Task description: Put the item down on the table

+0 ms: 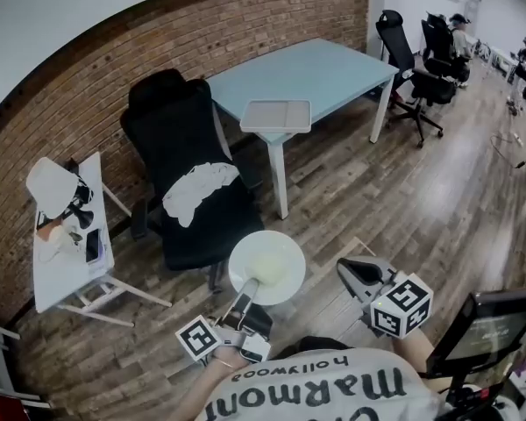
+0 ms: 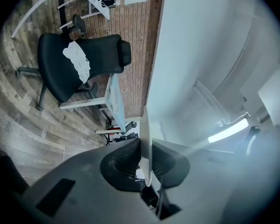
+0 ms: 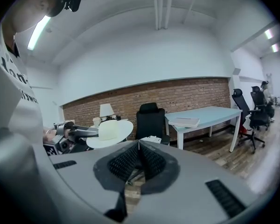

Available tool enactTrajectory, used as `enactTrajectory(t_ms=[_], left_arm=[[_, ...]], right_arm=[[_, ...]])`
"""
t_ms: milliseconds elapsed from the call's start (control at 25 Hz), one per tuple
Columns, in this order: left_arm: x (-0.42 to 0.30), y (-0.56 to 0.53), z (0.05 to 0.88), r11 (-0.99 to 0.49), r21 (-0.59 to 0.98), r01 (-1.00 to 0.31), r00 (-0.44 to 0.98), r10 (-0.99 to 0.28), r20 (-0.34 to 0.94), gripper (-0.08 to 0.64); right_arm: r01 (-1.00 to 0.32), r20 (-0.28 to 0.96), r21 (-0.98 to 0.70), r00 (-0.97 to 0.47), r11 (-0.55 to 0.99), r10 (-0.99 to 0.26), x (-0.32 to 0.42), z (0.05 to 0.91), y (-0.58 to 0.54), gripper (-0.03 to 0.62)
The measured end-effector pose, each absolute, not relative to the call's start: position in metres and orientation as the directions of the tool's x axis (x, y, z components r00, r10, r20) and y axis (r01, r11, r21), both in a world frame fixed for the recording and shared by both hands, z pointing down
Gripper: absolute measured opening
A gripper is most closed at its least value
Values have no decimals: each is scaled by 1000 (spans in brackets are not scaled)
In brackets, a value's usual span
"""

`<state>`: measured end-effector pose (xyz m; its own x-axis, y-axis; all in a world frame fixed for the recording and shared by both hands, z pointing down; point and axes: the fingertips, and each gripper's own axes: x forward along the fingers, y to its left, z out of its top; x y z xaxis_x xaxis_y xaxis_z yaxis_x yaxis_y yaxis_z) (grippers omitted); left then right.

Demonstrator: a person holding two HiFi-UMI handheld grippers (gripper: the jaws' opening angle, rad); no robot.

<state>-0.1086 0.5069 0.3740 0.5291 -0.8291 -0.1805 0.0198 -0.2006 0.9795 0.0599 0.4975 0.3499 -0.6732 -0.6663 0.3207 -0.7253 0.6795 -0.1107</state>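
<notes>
A white wide-brimmed hat (image 1: pixel 266 266) hangs in the air in front of me, above the wood floor. My left gripper (image 1: pixel 248 289) is shut on the near edge of its brim. In the left gripper view the brim (image 2: pixel 147 139) shows edge-on, pinched between the two jaws of the left gripper (image 2: pixel 147 158). My right gripper (image 1: pixel 349 273) is to the right of the hat, apart from it, shut with nothing held. In the right gripper view its jaws meet at the tip of the right gripper (image 3: pixel 139 146), and the hat (image 3: pixel 109 132) floats at the left. The light blue table (image 1: pixel 307 73) stands farther ahead.
A grey tray (image 1: pixel 276 115) lies at the blue table's near corner. A black office chair (image 1: pixel 193 182) with a white cloth on its seat stands between me and the brick wall. A small white table (image 1: pixel 70 257) with a lamp is at left. A monitor (image 1: pixel 491 327) is at lower right.
</notes>
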Motion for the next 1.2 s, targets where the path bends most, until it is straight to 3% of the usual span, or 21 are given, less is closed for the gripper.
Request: enactTrajectory(t_ms=[560,1200], left_arm=[[-108,442,393,-169,985,36,561,-812,-160,28],[-76,273,398,-151,988,40,488,-860,-151,28]], right_arm=[[-742,348,-199,-664,641,-662,54,389,442,11],[-691,358,-263,-718,673,-597,94,406,259,11]])
